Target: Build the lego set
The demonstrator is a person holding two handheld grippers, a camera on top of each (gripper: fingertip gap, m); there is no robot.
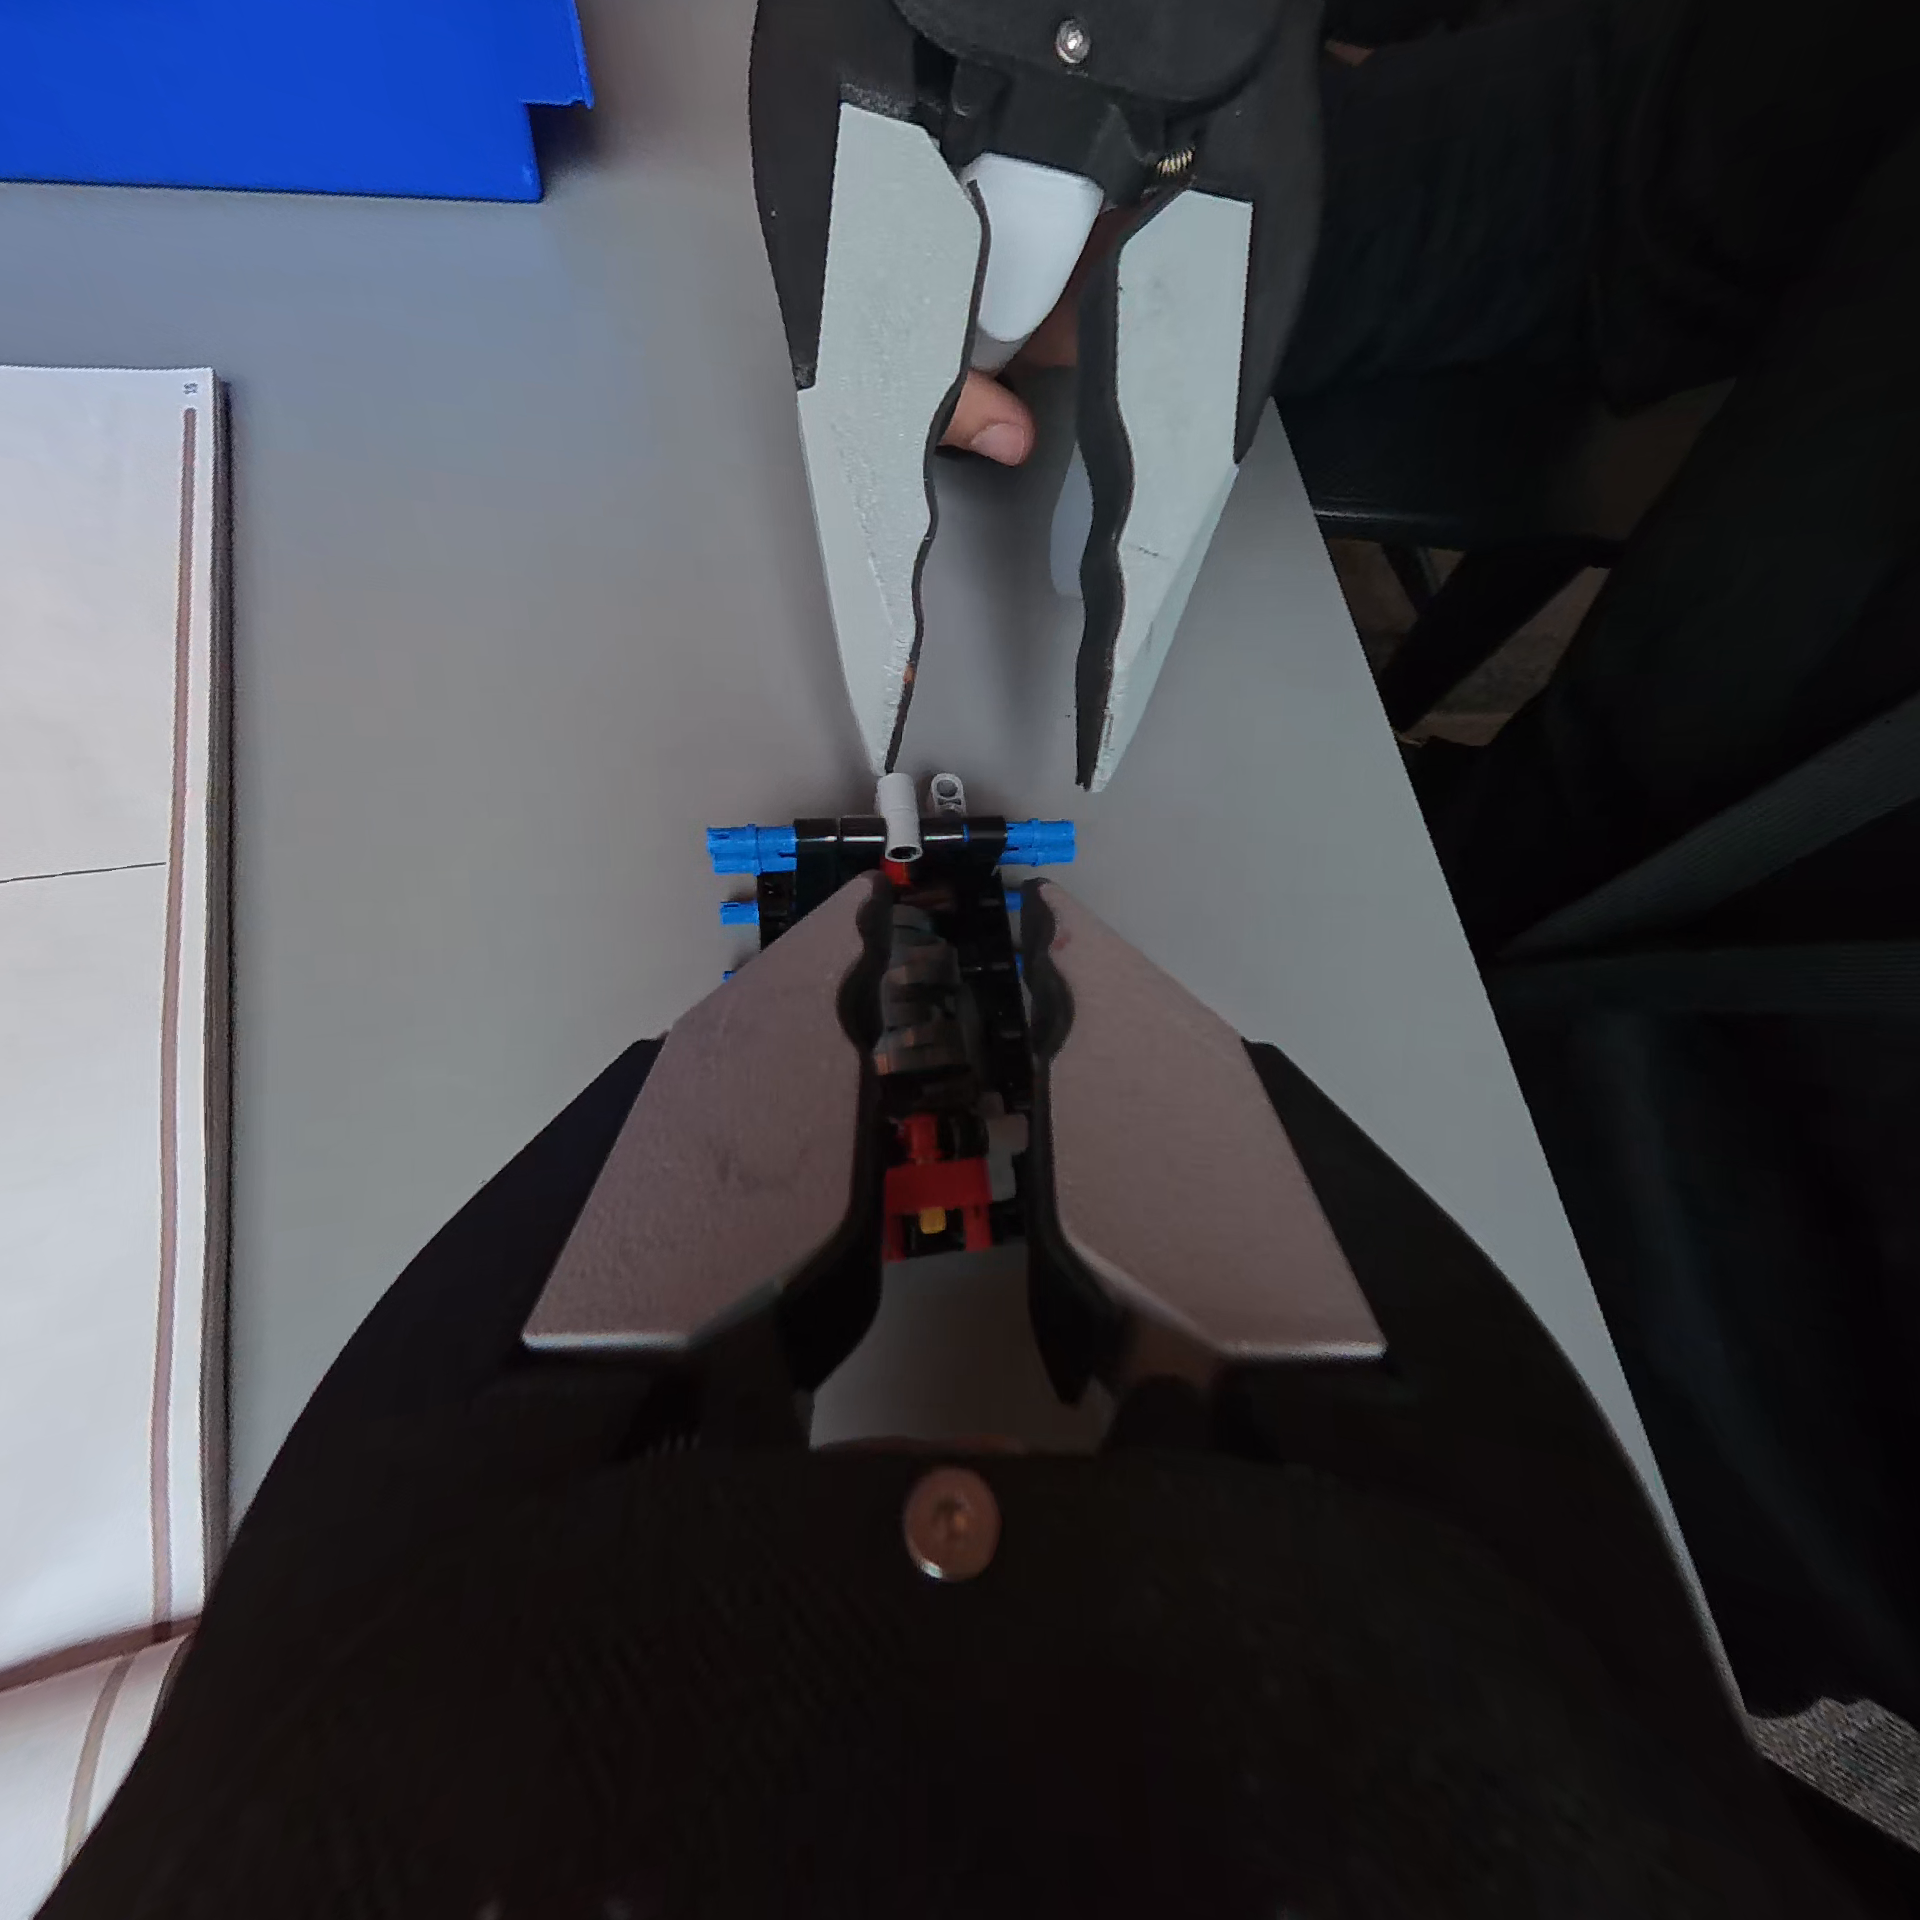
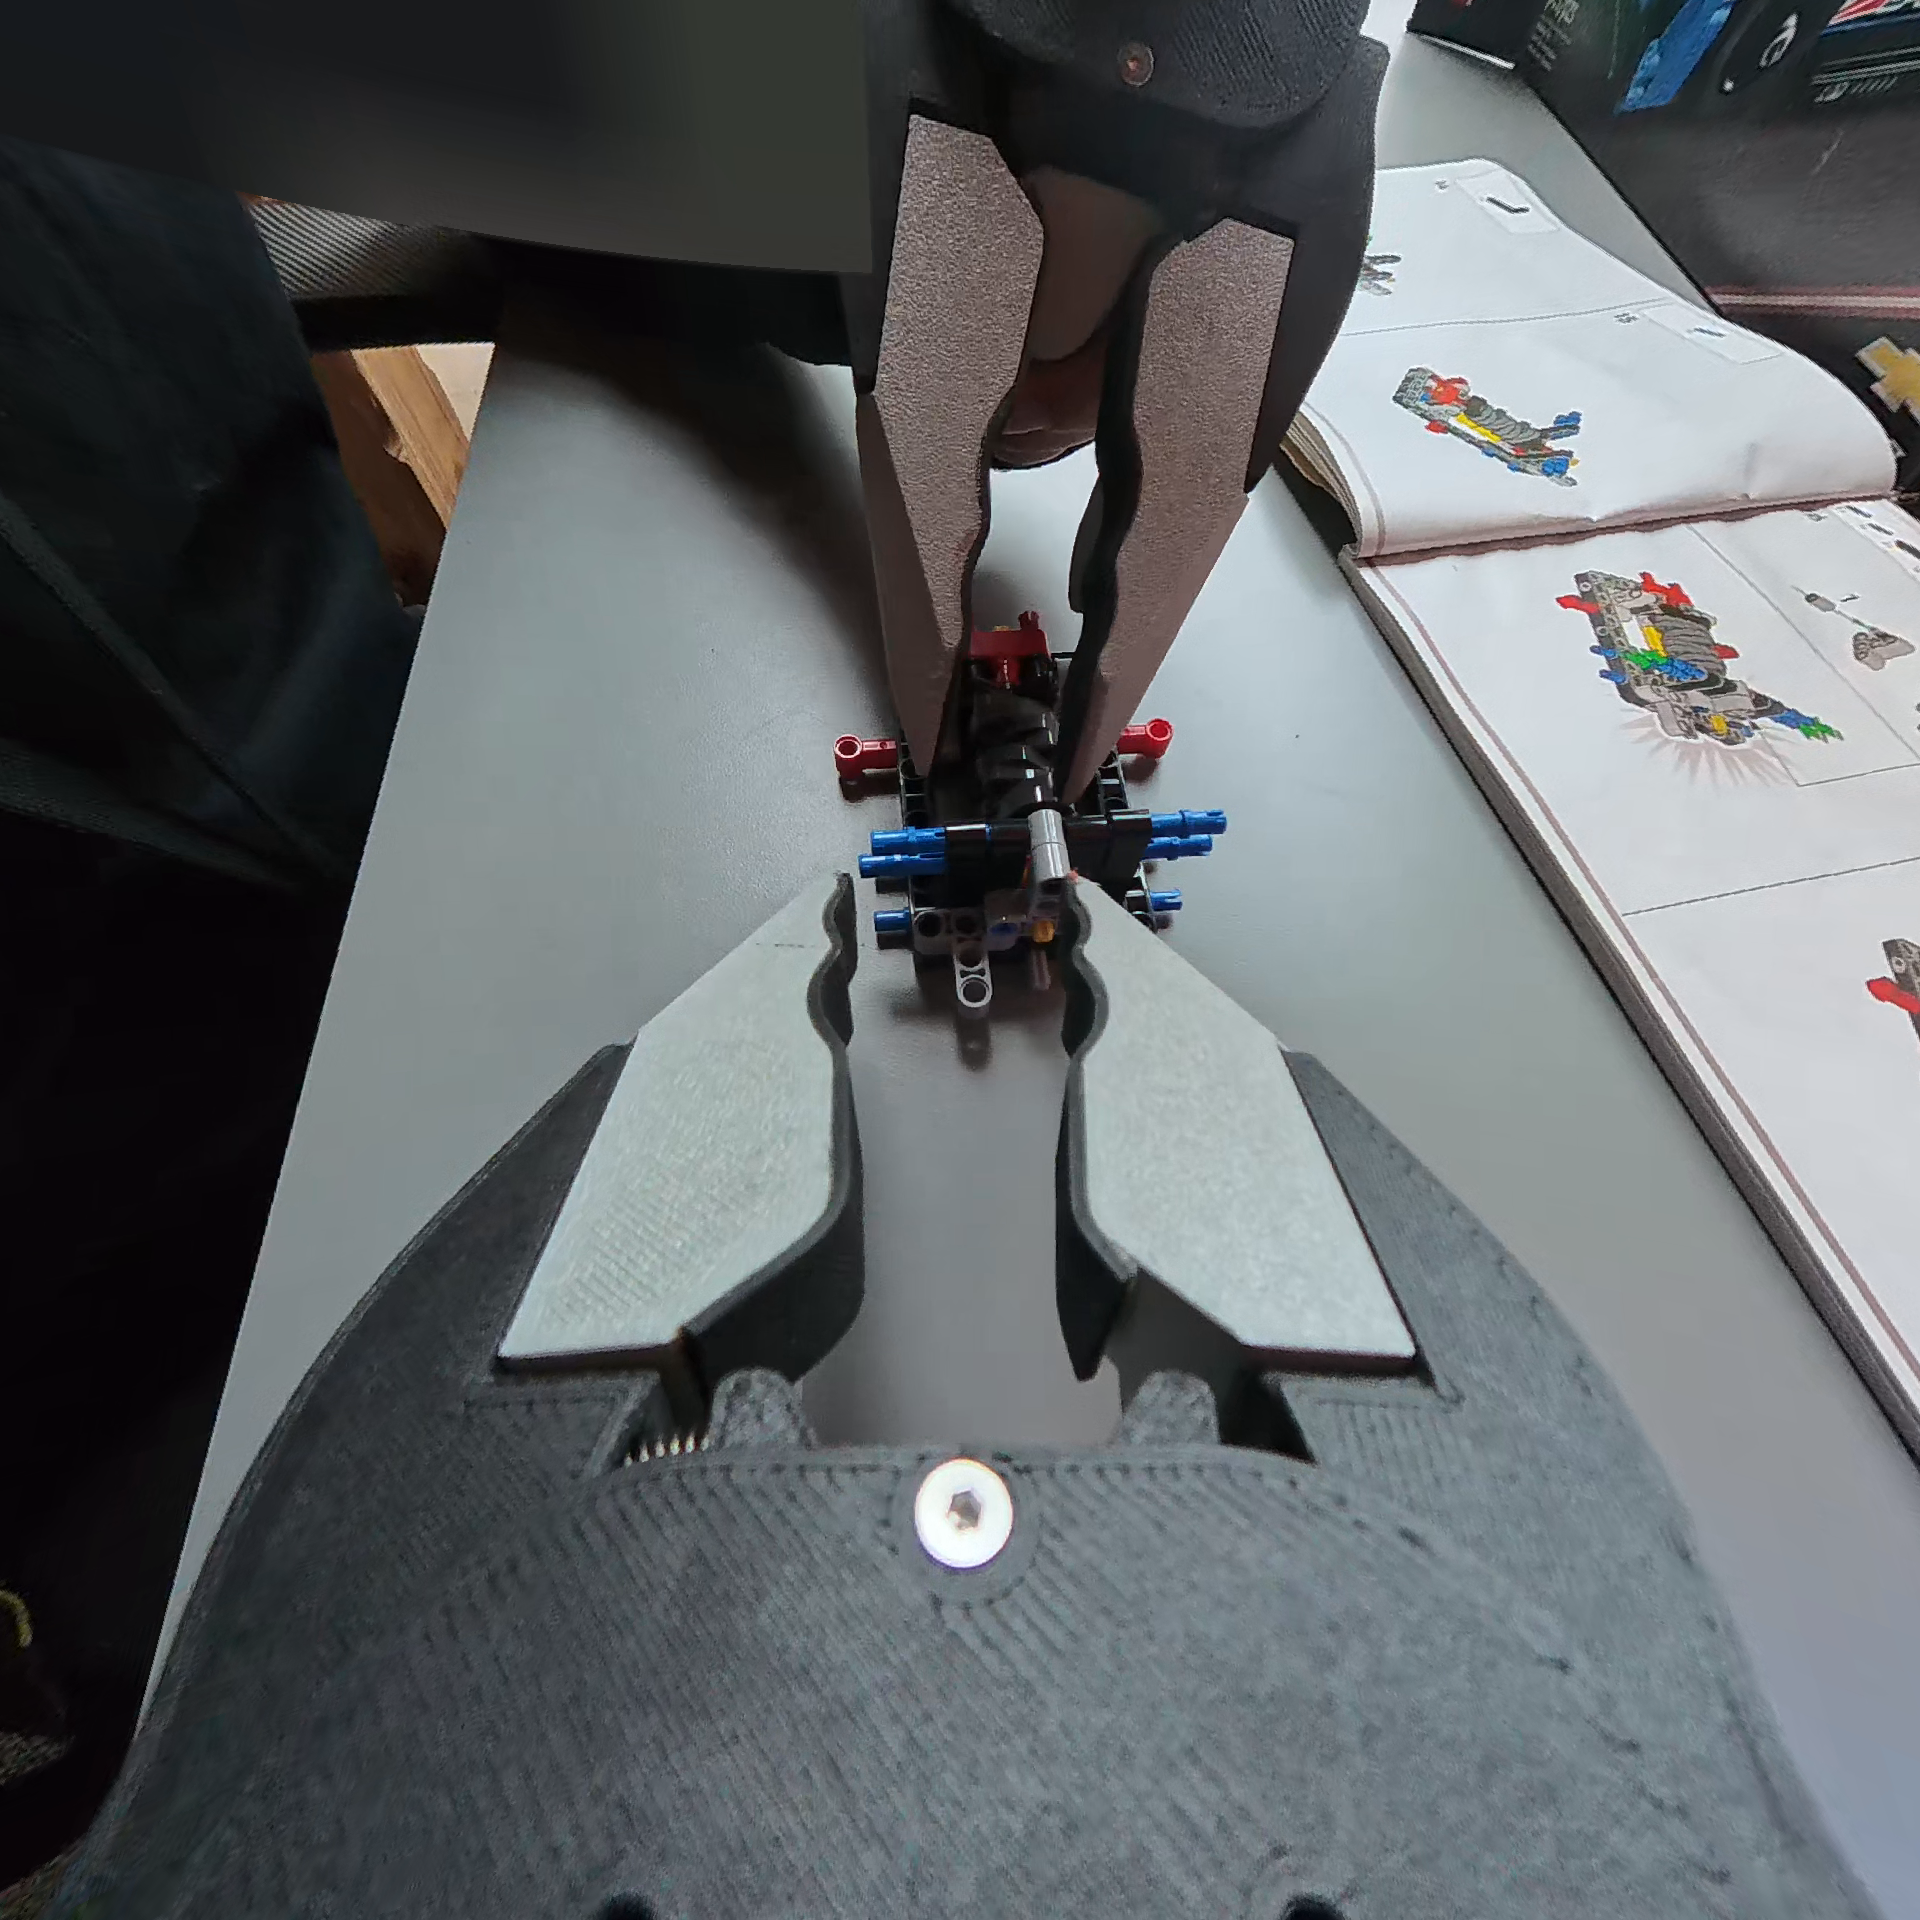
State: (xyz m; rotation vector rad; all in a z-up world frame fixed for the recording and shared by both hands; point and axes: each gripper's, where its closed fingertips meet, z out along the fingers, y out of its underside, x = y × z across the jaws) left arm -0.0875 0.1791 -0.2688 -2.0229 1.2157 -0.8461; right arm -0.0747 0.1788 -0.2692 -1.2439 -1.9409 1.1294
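Note:
The lego assembly (image 1: 940, 1029) is a black frame with blue pins, red parts and a dark core, lying on the grey table (image 1: 468, 623). My left gripper (image 1: 951, 899) is shut on its middle from both sides; it also shows in the right wrist view (image 2: 1003, 764) over the assembly (image 2: 1117, 821). A short grey sleeve (image 1: 900, 823) stands on the assembly's end beam, also seen in the right wrist view (image 2: 1044, 842). My right gripper (image 2: 961, 904) is open and empty, one fingertip (image 1: 888, 748) touching the sleeve. A small pale link (image 2: 974, 977) sticks out between its fingers.
An open instruction booklet (image 2: 1558, 675) lies beside the assembly, also seen in the left wrist view (image 1: 94, 935). A blue box (image 1: 270, 94) sits at the table's far side. The table edge (image 1: 1455, 883) runs close to the assembly, with dark chairs beyond. Lego boxes (image 2: 1714, 52) stand behind the booklet. Both grippers' tips are close together, under 4 cm apart.

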